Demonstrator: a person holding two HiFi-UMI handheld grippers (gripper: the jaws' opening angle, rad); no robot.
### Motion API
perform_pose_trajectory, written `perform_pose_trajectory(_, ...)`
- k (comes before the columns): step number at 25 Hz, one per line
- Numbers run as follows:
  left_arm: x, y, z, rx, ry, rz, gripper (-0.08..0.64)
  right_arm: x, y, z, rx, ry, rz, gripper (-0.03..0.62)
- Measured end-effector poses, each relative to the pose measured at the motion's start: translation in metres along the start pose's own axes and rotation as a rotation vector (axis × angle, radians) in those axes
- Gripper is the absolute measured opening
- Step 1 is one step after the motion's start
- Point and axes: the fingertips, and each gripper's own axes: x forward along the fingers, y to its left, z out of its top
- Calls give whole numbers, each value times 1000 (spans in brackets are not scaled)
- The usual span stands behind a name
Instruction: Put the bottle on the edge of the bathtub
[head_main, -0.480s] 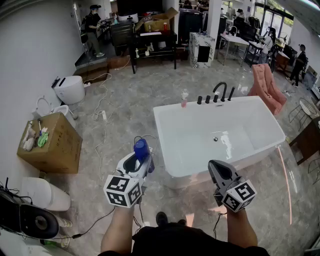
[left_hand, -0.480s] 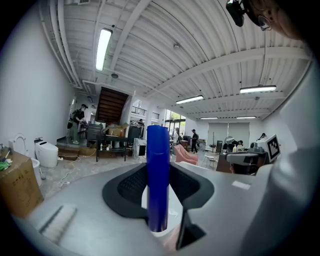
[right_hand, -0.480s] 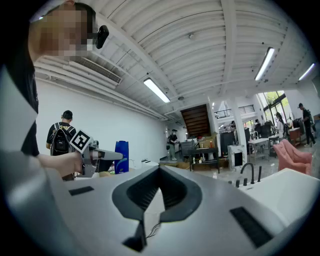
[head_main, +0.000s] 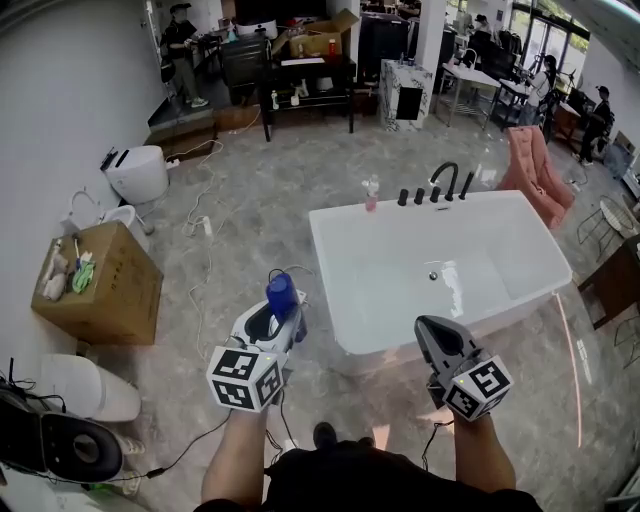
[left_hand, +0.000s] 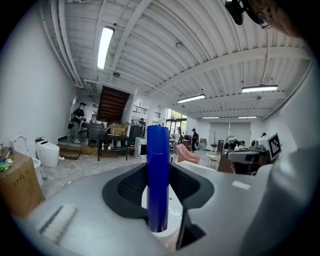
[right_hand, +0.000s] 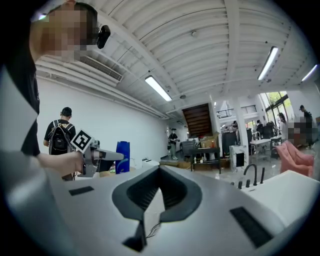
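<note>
**Item 1, blue bottle** (head_main: 281, 293): being held upright, cap upward, between the jaws of the left gripper (head_main: 279, 312). It is being carried over the floor, just outside the white bathtub (head_main: 322, 268), whose near left wall is lying toward 2 o'clock of it. It is not being rested on the rim. In the left gripper view the bottle (left_hand: 158, 175) is being clamped from both sides by the dark pads (left_hand: 131, 186).

**Item 2, right gripper** (head_main: 428, 328): being carried at 3 o'clock of the left gripper, by the bathtub's near wall. Its jaws are being pressed together with nothing between them, as seen in the right gripper view (right_hand: 159, 199).

**Item 3, bathtub fittings:** a black faucet set (head_main: 440, 185) and a small pink bottle (head_main: 371, 193) are being borne on the far rim, at 12 o'clock.

**Item 4, surroundings:** a cardboard box (head_main: 100, 285) is being seen at 9 o'clock of the left gripper, a toilet (head_main: 135, 175) at 11 o'clock, and a pink armchair (head_main: 530, 165) at 2 o'clock, beyond the bathtub.
</note>
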Motion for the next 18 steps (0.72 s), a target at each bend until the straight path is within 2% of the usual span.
perform_pose_trajectory(10, 1, 21, 8, 36, -15, 0, 147, 25, 9, -6, 34, 26, 9, 11)
perform_pose_trajectory(18, -11, 47, 5, 33, -15, 6, 147, 47, 27, -35, 40, 98, -1, 12)
